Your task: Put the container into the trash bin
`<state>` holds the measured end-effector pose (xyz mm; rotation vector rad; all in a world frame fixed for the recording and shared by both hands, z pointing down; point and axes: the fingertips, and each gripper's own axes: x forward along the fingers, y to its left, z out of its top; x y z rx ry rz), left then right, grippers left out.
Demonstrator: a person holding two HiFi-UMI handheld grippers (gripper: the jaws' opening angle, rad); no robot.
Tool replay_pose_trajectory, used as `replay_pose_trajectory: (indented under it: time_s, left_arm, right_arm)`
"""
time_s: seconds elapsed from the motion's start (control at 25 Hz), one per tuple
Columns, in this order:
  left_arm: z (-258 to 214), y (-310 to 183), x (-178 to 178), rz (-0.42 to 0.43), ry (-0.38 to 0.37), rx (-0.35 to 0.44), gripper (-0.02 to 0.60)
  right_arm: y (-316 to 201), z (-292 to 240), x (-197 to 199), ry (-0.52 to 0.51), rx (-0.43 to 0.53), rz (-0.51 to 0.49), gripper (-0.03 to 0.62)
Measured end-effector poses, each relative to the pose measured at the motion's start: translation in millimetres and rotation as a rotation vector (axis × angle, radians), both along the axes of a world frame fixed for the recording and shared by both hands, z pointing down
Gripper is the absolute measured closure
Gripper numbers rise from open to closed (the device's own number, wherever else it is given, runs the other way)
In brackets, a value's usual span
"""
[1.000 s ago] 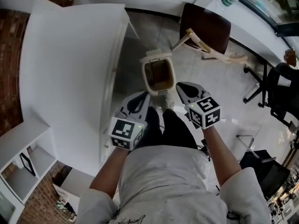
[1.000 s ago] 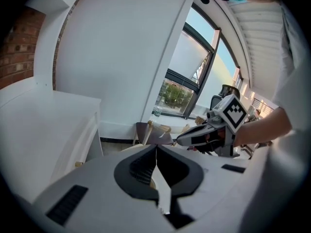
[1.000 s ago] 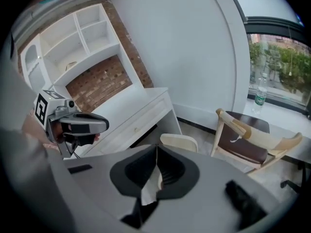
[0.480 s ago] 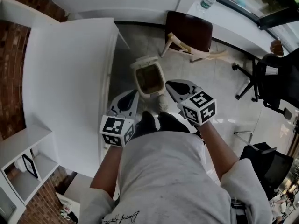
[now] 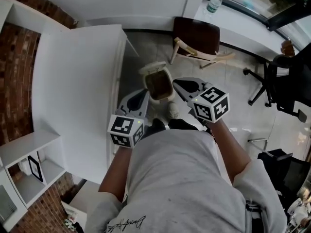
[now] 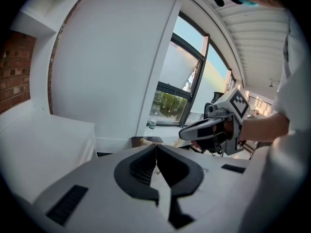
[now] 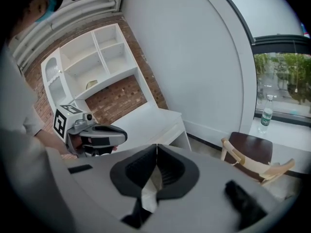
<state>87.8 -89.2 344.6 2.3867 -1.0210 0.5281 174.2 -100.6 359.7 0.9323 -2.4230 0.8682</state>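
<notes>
Both tools are clenched and empty: the left gripper (image 6: 156,148) shows its jaws pressed together with nothing between them, and the right gripper (image 7: 157,147) looks the same. We hold them side by side above the trash bin (image 5: 156,67), which stands on the floor just beside the edge of the white table (image 5: 73,81), with its lid tipped back and a brown interior showing. We cannot pick out the container in any view. We judge that it is probably already inside the bin, though the dark opening is too small to confirm that. The main risk, as we see it, lies there: if the container sits high or crooked in the opening, the lid may not close over it. The bin also stands right at our feet, so a careless step could knock it over and spill what is inside.
</notes>
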Motion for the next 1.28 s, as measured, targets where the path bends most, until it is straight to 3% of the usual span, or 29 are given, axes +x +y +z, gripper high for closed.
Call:
replay_pose_trajectory:
  time_s: [0.64, 1.28]
  left_arm:
    - [-13, 13, -23, -0.052, -0.037, 0.013, 0.565]
    - [-17, 23, -33, -0.081, -0.026, 0.022, 0.565]
  right_arm:
    - [12, -19, -36, -0.008, 0.049, -0.119, 0.566]
    - [21, -23, -36, -0.019, 0.055, -0.095, 0.566]
